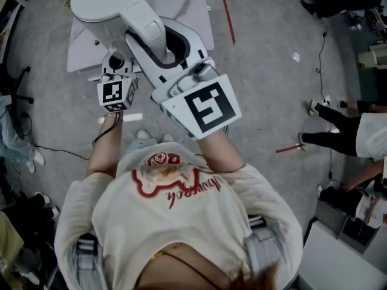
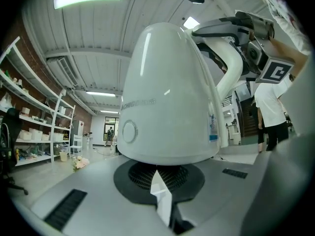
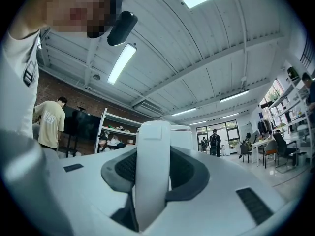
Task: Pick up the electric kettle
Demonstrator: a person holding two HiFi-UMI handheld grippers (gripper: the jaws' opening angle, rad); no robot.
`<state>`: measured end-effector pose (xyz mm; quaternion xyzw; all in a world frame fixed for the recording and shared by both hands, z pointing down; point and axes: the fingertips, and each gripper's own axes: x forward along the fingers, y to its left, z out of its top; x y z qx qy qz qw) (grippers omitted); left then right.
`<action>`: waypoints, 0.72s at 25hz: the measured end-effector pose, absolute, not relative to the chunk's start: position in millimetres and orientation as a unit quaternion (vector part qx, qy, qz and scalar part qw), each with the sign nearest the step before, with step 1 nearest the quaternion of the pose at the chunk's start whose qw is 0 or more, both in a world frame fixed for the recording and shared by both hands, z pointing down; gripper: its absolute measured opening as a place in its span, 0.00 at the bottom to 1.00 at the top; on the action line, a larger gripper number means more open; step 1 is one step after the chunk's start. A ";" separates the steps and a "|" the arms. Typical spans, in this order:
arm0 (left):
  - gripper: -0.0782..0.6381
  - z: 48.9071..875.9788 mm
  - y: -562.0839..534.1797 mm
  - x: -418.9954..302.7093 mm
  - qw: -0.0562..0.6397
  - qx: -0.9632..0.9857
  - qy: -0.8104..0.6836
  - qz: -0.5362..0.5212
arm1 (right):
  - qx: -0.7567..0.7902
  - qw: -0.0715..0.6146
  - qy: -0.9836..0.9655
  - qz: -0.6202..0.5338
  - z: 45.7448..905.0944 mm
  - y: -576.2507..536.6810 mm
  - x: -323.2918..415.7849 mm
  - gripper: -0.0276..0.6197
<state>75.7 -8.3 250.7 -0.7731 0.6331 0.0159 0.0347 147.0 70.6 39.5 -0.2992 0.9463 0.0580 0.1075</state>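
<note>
Electric kettle (image 1: 112,5) held off the floor; right gripper (image 3: 152,191) clenched on its handle (image 3: 153,171).
The kettle body (image 2: 167,97) sits just ahead of the left gripper (image 2: 165,205). That gripper's jaws are pressed together on a thin white sliver (image 2: 161,193); can't tell what it is. To do the lift well, I'd say hold the right clamp square on the handle, raise straight and level so the body doesn't swing, and use the left gripper only as a steady near the base. Beyond the grippers there's a white floor mat (image 1: 81,47) and a red tape line (image 1: 227,14). A bystander's legs (image 1: 329,138) are well off to the right. Nothing blocks the lift.
</note>
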 end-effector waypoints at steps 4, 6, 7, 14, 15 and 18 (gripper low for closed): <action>0.11 248.2 15.5 69.1 0.039 -0.774 0.632 0.014 | -0.300 0.108 0.946 0.059 38.3 95.0 141.7 0.25; 0.11 248.3 25.8 68.3 0.037 -0.777 0.629 0.015 | -0.304 0.108 0.945 0.054 39.1 104.4 140.7 0.25; 0.11 248.1 28.8 68.6 0.036 -0.778 0.627 0.016 | -0.306 0.108 0.945 0.052 39.4 107.1 141.2 0.25; 0.11 251.3 54.2 68.1 0.054 -0.787 0.614 0.022 | -0.316 0.110 0.941 0.056 47.6 134.4 139.2 0.25; 0.11 251.8 55.6 67.7 0.053 -0.788 0.613 0.022 | -0.317 0.107 0.940 0.059 48.3 136.9 137.6 0.25; 0.11 251.6 55.3 69.8 0.048 -0.789 0.612 0.023 | -0.319 0.101 0.940 0.067 47.8 139.3 136.0 0.25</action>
